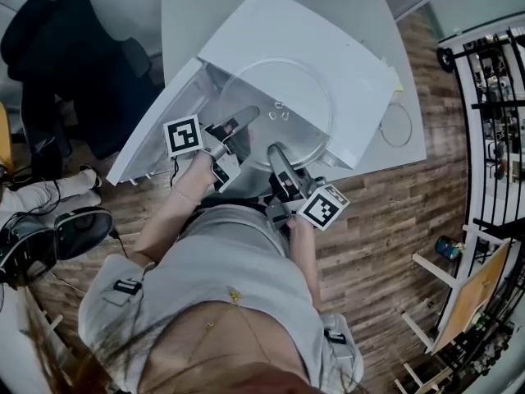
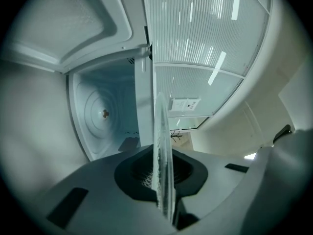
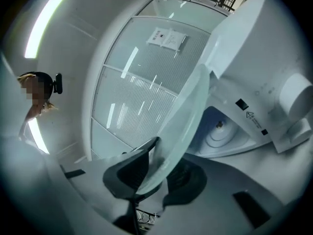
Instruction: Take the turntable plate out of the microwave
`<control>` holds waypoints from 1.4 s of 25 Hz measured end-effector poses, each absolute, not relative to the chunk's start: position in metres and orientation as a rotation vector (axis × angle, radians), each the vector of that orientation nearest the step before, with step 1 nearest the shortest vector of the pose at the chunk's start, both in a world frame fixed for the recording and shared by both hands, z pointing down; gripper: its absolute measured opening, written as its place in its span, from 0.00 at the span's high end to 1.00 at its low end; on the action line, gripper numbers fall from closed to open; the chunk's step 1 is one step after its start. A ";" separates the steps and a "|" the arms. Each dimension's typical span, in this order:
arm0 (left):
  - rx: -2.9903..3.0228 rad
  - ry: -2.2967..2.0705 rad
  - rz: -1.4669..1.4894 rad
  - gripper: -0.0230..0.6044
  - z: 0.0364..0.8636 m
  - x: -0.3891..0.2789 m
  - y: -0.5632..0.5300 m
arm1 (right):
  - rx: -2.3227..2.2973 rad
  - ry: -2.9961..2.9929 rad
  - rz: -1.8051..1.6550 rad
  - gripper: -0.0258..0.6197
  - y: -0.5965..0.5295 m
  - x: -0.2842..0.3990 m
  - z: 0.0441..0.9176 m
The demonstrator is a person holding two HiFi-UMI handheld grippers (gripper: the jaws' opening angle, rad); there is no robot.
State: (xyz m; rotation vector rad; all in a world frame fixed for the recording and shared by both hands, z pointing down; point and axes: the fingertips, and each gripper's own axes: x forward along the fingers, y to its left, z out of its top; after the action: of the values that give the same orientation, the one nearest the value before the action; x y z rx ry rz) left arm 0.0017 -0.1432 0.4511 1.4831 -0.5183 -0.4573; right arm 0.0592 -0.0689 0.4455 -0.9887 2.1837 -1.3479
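The clear glass turntable plate (image 1: pixel 283 109) hangs tilted at the mouth of the white microwave (image 1: pixel 328 52), whose door (image 1: pixel 152 134) swings open to the left. My left gripper (image 1: pixel 244 117) is shut on the plate's near left rim. In the left gripper view the plate (image 2: pixel 161 141) stands edge-on between the pads of the left gripper (image 2: pixel 164 192), with the empty cavity (image 2: pixel 103 114) behind. My right gripper (image 1: pixel 275 150) clamps the near right rim. The right gripper view shows the plate (image 3: pixel 188 109) slanting up out of the right gripper (image 3: pixel 154 173), its dark pads pressed on both faces.
The microwave stands on a grey table (image 1: pixel 184 6) that also carries a wire ring (image 1: pixel 396 124). A black office chair (image 1: pixel 74 64) is at the left, headsets (image 1: pixel 49 232) lie on the wooden floor, and a shelf rack (image 1: pixel 492 97) is at the right.
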 end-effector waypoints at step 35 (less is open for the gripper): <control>2.402 -0.884 -0.059 0.45 0.427 -0.013 -0.118 | -0.868 1.982 -1.363 0.85 -0.116 0.091 0.438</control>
State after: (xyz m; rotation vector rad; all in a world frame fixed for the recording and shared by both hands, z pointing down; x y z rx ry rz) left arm -0.0134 -0.1182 0.4273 2.4024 -0.8837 -0.0586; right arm 0.0911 -0.1159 0.4378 -0.8676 1.9817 -1.3626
